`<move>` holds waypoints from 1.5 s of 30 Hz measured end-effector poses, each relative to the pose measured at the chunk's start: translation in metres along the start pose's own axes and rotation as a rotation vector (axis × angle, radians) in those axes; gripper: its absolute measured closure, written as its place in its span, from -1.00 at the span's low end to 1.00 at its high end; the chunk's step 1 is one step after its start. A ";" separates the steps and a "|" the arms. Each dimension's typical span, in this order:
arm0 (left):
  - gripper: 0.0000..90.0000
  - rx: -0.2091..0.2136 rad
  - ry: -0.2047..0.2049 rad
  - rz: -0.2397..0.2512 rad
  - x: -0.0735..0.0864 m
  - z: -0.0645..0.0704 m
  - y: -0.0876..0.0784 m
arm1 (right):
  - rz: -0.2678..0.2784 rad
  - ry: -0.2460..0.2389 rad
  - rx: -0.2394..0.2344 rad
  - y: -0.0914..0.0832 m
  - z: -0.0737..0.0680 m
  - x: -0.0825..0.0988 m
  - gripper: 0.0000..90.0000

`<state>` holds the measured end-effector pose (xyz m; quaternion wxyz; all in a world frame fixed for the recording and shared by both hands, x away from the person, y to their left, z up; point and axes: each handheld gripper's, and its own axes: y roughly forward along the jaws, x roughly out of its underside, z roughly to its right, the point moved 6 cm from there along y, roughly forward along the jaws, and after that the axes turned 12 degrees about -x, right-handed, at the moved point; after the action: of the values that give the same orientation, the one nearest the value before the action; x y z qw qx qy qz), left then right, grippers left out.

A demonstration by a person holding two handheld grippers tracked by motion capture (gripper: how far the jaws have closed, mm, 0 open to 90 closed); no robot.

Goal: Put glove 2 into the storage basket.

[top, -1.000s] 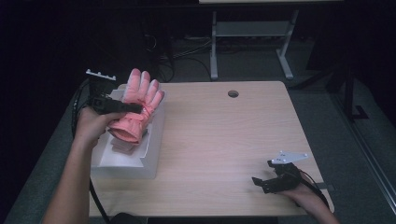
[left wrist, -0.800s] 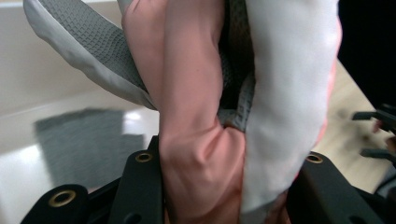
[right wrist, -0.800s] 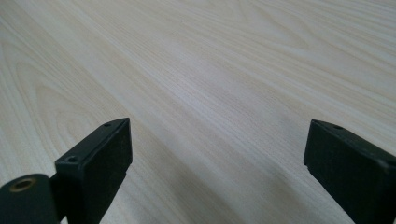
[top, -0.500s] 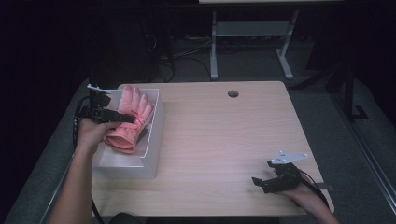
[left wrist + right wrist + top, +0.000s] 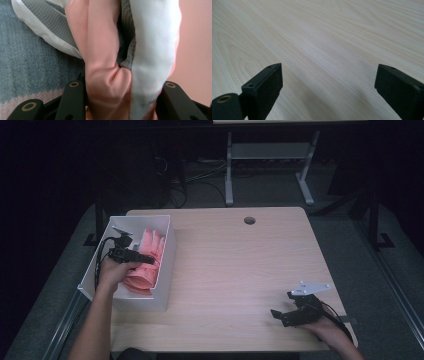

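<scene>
The pink glove has been lowered into the white box and is still pinched by the left gripper, whose jaws have just been opening, so letting go seems near, while the right gripper is held spread over the table.

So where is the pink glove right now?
In the high view the pink glove lies inside the white box at the table's left side, with the left tongs around it; the left gripper view shows it between the jaws.

light: your surface is lit from above, surroundings near black | blur: close-ups soft, a bit washed out
</scene>
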<state>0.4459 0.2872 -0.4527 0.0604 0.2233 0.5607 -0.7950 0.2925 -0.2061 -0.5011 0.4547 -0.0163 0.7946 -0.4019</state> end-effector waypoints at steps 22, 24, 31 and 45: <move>-0.71 -0.071 0.074 0.080 -0.010 0.004 -0.034 | 0.013 0.012 0.023 -0.007 0.011 0.001 -0.83; -0.71 -0.079 0.081 0.095 -0.013 0.005 -0.043 | 0.011 0.010 0.021 -0.006 0.011 0.000 -0.83; -0.71 -0.074 0.109 0.165 -0.026 0.013 -0.075 | 0.011 0.014 0.026 -0.007 0.010 0.000 -0.83; -0.70 0.001 0.295 0.295 -0.034 0.087 -0.100 | 0.007 0.012 0.028 -0.006 0.009 0.000 -0.83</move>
<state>0.4169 0.2379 -0.3284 0.0933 0.4172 0.5244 -0.7364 0.2966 -0.2157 -0.4995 0.4515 -0.0048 0.7917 -0.4115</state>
